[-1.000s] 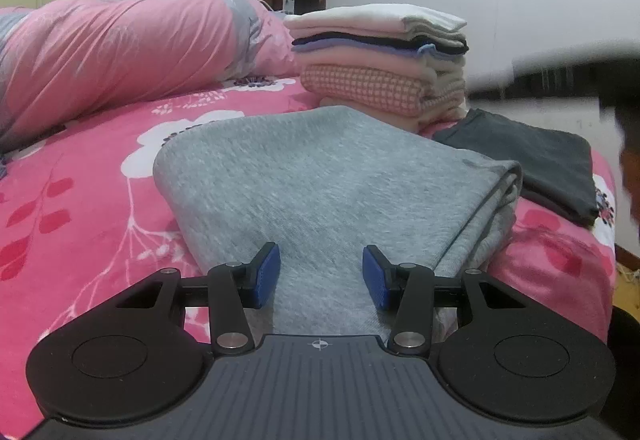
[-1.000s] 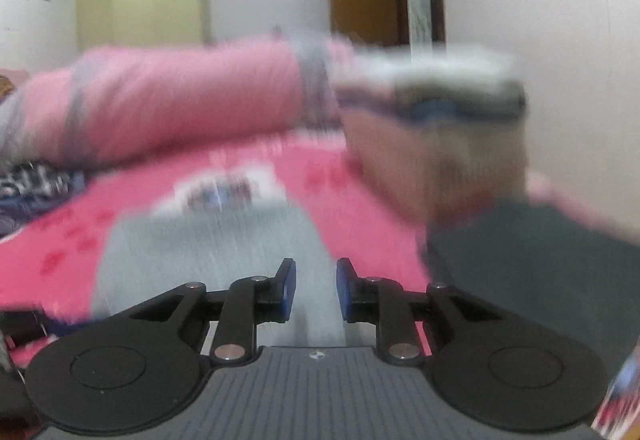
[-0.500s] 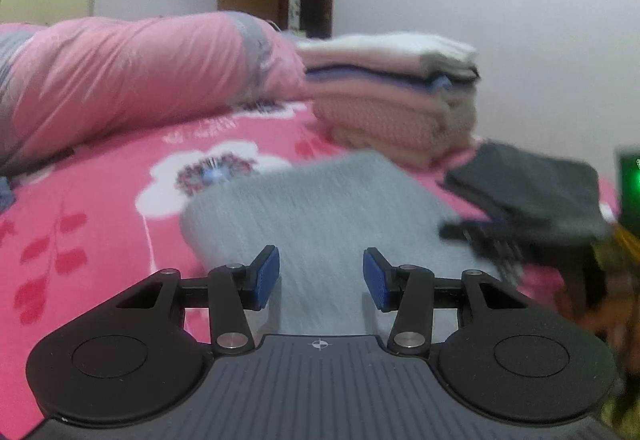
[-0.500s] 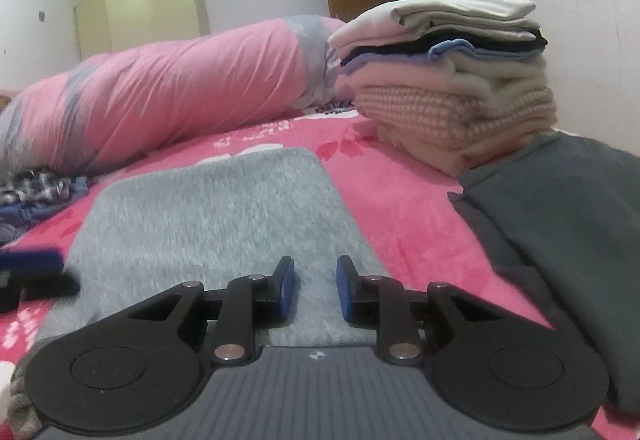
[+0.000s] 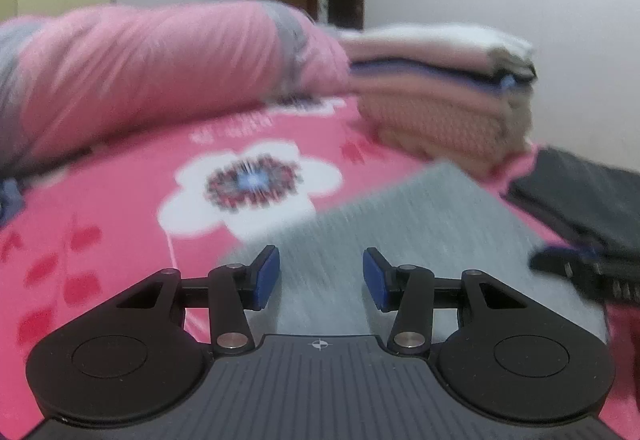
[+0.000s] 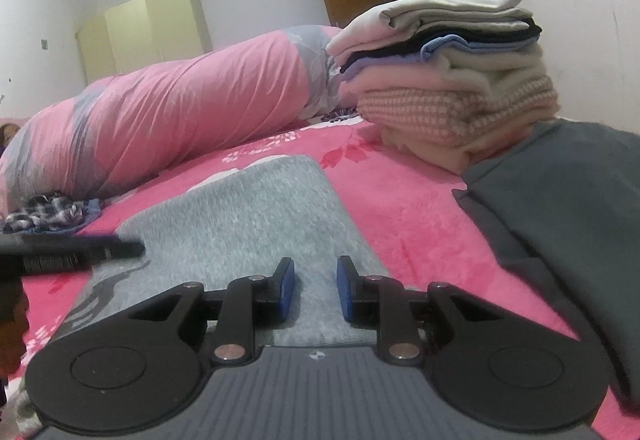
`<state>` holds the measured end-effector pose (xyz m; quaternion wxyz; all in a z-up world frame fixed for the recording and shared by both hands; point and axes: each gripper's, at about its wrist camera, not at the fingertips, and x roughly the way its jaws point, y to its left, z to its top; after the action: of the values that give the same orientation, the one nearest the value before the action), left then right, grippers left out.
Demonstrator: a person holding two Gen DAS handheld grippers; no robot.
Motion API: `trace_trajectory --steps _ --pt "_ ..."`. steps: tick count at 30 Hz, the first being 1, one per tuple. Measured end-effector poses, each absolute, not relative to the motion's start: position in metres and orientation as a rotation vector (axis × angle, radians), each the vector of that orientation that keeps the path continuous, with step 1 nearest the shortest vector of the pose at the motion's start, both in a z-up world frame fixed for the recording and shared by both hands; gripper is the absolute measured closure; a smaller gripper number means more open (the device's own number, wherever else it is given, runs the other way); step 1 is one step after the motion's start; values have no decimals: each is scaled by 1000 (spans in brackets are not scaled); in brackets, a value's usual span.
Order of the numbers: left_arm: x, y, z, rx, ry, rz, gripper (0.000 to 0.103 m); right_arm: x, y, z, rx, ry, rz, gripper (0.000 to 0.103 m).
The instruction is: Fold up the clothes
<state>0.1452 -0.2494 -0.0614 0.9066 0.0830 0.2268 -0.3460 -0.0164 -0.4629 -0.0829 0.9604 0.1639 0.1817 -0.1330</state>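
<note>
Grey garment: the folded grey garment [image 6: 256, 224] lies flat on the pink bed [image 6: 408, 200], between the rolled quilt [image 6: 168, 128] and the dark grey garment [image 6: 568, 208].
Left hand-held gripper [image 5: 319, 277]: jaws parted about halfway, nothing between them, over the grey cloth's edge.
Right hand-held gripper [image 6: 315, 288]: jaws a narrow gap apart, empty, low over the near hem.
Risk, grip: pinching only the top layer would likely pull the fold open.
Risk, stack: a careless swing could topple the stack of folded clothes [image 6: 448, 80].
</note>
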Motion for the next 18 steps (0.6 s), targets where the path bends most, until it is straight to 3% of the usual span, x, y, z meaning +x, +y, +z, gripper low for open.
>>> trace_trajectory --steps 5,13,18 --pt "177 -258 -89 134 599 -687 55 -18 -463 -84 343 359 -262 79" --pt "170 -260 -81 180 569 -676 55 -21 -474 -88 415 336 -234 79" --pt "146 -248 -56 229 476 -553 49 -22 -475 -89 424 333 -233 79"
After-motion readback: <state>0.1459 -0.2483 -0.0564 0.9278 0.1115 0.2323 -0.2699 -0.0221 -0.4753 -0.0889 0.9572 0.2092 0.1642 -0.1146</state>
